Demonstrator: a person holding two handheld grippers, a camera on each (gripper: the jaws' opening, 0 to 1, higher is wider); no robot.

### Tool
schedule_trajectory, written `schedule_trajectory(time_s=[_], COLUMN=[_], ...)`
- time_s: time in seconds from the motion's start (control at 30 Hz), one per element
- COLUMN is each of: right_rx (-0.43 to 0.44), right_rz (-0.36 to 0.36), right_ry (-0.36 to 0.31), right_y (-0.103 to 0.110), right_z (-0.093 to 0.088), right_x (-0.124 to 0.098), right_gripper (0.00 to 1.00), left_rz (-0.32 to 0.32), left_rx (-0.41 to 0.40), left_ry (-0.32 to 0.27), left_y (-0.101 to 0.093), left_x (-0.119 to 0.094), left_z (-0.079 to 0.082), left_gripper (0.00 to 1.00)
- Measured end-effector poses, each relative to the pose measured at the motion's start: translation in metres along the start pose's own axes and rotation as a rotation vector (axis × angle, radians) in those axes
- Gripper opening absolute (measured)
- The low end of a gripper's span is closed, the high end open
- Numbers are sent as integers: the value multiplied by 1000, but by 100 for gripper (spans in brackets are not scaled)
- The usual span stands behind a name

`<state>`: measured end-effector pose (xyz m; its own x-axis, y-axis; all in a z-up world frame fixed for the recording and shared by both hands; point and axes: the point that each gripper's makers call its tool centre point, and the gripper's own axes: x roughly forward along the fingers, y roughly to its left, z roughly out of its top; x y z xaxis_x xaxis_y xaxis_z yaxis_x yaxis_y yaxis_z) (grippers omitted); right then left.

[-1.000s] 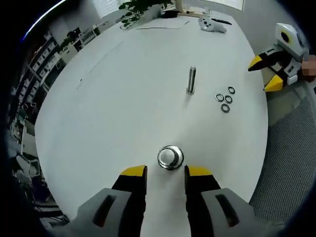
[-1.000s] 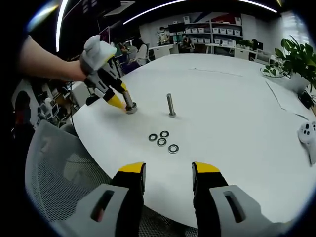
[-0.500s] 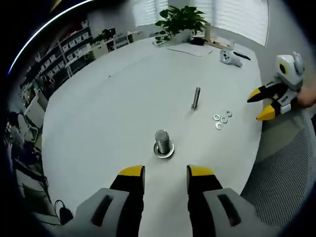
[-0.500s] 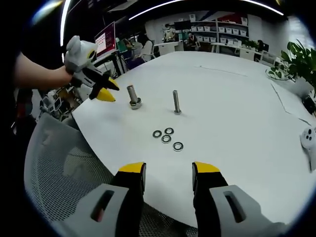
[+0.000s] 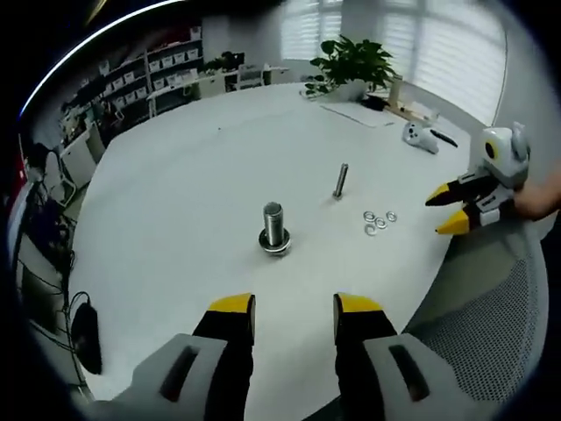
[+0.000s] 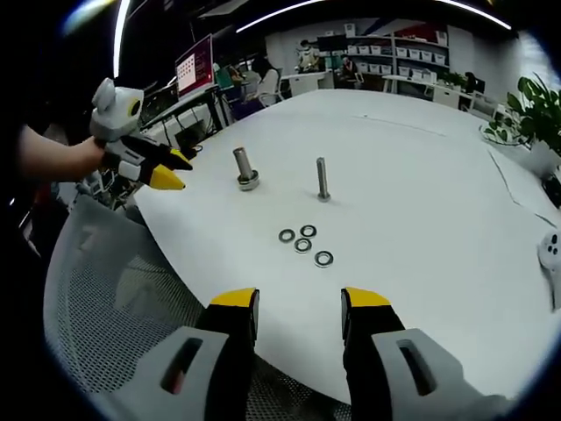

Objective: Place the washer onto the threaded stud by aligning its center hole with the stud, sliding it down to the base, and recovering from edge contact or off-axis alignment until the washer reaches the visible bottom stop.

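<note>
Four loose washers (image 6: 305,245) lay flat on the round white table (image 6: 421,184), just ahead of your right gripper (image 6: 298,307), nearer it than your left gripper (image 5: 293,311). Both grippers were spread, holding nothing. The upright stud (image 6: 323,180) stood beyond the washers.

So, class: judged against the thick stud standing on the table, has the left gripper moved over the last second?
Yes. In the right gripper view the left gripper, earlier right at the thick stud, now sits clear of it, drawn back past the table edge.
</note>
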<state>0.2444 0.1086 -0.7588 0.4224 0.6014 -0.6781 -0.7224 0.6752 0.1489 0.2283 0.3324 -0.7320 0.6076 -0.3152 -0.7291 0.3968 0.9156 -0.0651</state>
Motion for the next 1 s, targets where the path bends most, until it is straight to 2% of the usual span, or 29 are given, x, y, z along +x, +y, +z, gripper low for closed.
schedule_trajectory(time_s=[0.07,0.2,0.43,0.5,0.87,1.0], right_rx=[-6,-1,0,5,3,-6], right_rz=[6,4,4,0,-7,-5], right_ry=[5,-3,-2,-5,10,23], right_y=[2,0,0,-1,-2,-1], right_z=[0,1,2,3,-1,-3], right_x=[0,-2,-2,-2,-2,-1], right_gripper=[40,40,40,40,40,40], left_rz=[10,31,37,36,37,44], left_rx=[-33,-37,-68,-79,-90,-65], left_ry=[13,-12,-18,-37,-52,-78], left_y=[0,-1,-4,-6,-13,-12], left_x=[-3,-11,-18,-20,-24,-24], left_z=[-8,-14,-24,-23,-32,-29], left_gripper=[35,35,37,37,36,34])
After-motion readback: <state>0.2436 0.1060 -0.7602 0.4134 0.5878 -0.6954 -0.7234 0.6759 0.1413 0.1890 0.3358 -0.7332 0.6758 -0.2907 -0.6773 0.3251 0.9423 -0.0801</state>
